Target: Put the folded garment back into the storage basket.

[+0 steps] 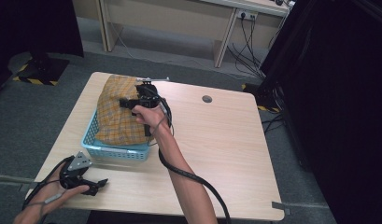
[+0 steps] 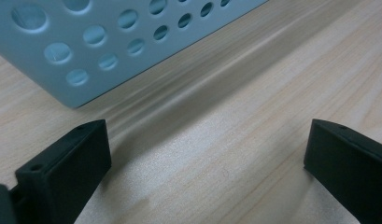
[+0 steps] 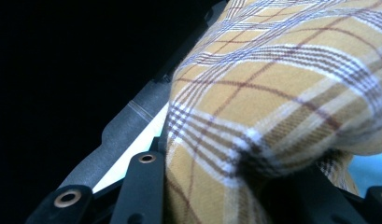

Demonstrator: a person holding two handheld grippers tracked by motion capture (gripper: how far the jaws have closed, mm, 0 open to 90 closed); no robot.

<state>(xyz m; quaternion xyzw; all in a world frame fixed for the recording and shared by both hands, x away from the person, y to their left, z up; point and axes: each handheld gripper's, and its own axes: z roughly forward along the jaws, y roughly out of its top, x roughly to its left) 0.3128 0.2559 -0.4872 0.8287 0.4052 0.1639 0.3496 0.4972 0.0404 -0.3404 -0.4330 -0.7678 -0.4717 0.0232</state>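
**Plaid cloth gripped over a perforated basket**

At the near left corner of the desk (image 1: 216, 154), a pale wood-grain laminate slab with rounded corners, the left gripper (image 1: 96, 185) was rested on the surface, held by a hand (image 1: 48, 198). In the left gripper view its two blocky black jaws were seen spread wide apart with only bare desk between them, so it was open and empty. Just beyond them stood the smooth light-blue plastic wall of the basket (image 2: 109, 42), pierced by rows of round holes.

Further right, the basket (image 1: 115, 151) was seen as a rectangular tub, its long axis running from the near edge toward the far edge of the desk. Over it a cloth (image 1: 116, 109) was draped and mounded: a soft woven fabric in mustard yellow, crossed by white and brown plaid lines. Its long axis was laid along the basket's, and its far end overhung the rim.

At the cloth's right side the right gripper (image 1: 132, 103) was pointed leftward into the fabric. In the right gripper view a bunched fold of the cloth (image 3: 272, 107) was pinched between the jaws, so the gripper was closed on it.
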